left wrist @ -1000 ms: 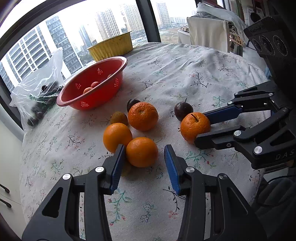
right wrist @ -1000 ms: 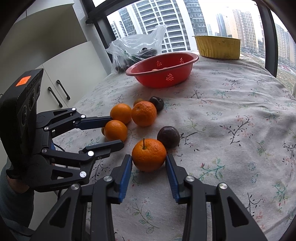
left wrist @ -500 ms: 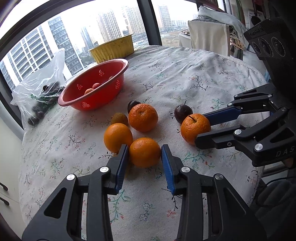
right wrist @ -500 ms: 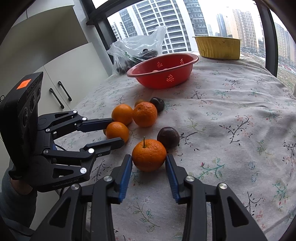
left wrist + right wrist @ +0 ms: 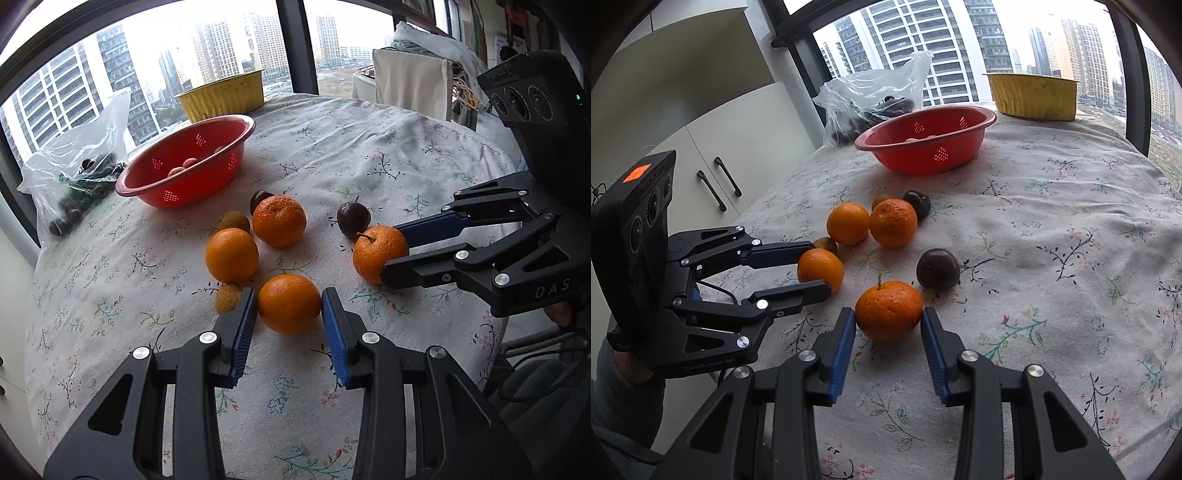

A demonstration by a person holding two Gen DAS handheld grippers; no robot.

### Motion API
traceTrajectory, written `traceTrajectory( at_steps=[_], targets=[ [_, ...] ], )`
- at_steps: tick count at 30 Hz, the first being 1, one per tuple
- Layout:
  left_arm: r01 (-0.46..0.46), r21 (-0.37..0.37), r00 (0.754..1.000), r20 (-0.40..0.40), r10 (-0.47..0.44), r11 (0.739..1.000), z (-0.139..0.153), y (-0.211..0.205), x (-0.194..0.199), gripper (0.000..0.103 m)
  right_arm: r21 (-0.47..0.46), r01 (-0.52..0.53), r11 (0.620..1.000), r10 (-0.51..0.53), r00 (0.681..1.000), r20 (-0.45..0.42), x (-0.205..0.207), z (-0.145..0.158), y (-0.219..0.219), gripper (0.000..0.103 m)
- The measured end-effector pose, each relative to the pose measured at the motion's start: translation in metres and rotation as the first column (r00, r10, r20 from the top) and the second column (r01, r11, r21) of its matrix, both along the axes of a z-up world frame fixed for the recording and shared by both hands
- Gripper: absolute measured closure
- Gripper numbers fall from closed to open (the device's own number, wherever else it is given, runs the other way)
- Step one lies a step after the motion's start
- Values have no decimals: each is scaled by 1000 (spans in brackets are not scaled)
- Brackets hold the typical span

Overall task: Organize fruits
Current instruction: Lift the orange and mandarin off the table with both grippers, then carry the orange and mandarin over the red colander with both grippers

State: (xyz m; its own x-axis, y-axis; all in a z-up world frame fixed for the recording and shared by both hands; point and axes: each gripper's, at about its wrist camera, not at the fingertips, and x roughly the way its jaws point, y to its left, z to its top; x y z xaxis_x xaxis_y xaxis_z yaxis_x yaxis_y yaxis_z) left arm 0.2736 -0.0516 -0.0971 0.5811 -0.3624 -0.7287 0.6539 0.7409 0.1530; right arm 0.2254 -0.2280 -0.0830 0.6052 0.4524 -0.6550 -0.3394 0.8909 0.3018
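On the flowered tablecloth [image 5: 369,155] my left gripper [image 5: 288,293] is shut on a smooth orange [image 5: 289,310], both blue pads against its sides. My right gripper [image 5: 887,313] is shut on a stemmed orange [image 5: 889,306]; it appears in the left wrist view as well, stemmed orange [image 5: 376,251] between the right gripper [image 5: 393,251] fingers. The left gripper [image 5: 812,269] also shows in the right wrist view. Both fruits rest on the cloth. Two more oranges [image 5: 232,254] [image 5: 279,220], two dark round fruits [image 5: 353,219] [image 5: 260,199] and two small brown fruits [image 5: 234,221] [image 5: 228,298] lie loose.
A red colander [image 5: 236,125] holding a few small reddish fruits stands behind the loose fruit. A yellow tub [image 5: 221,96] sits by the window and a plastic bag [image 5: 74,166] of dark items lies at the table's left edge. White cabinets [image 5: 713,155] stand beside the table.
The left gripper's jaws have closed in onto the smooth orange, uncovering a small brown fruit beside its left finger. The right gripper has kept still on the stemmed orange.
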Motion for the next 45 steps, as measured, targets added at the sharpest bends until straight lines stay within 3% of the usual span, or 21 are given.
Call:
traceTrajectory(
  at_steps=[5, 8, 10, 26, 38, 45],
  targets=[
    [3, -7, 1000, -12, -3, 1000, -2, 3, 0, 69, -10, 1, 1000, -1, 1000, -2, -1, -1, 1, 63],
    [2, -10, 1000, -13, -2, 1000, -2, 3, 1, 69, -44, 0, 999, 0, 1000, -15, 2, -3, 5, 54],
    [1, -11, 1000, -13, -1, 1000, -2, 3, 1, 69, -68, -5, 998, 5, 1000, -3, 2, -3, 10, 54],
    [6, -42, 1000, -23, -7, 999, 1, 8, -2, 69, -91, -21, 996, 23, 1000, 14, 1, -1, 14, 62],
    [-20, -119, 1000, -23, 17, 993, 20, 27, 2, 69, -37, 0, 999, 2, 998, 68, 12, 29, -3, 62],
    [-43, -177, 999, 21, 47, 983, 54, 51, 27, 69, -17, 33, 999, -30, 992, 124, 38, 59, -24, 62]
  ],
)
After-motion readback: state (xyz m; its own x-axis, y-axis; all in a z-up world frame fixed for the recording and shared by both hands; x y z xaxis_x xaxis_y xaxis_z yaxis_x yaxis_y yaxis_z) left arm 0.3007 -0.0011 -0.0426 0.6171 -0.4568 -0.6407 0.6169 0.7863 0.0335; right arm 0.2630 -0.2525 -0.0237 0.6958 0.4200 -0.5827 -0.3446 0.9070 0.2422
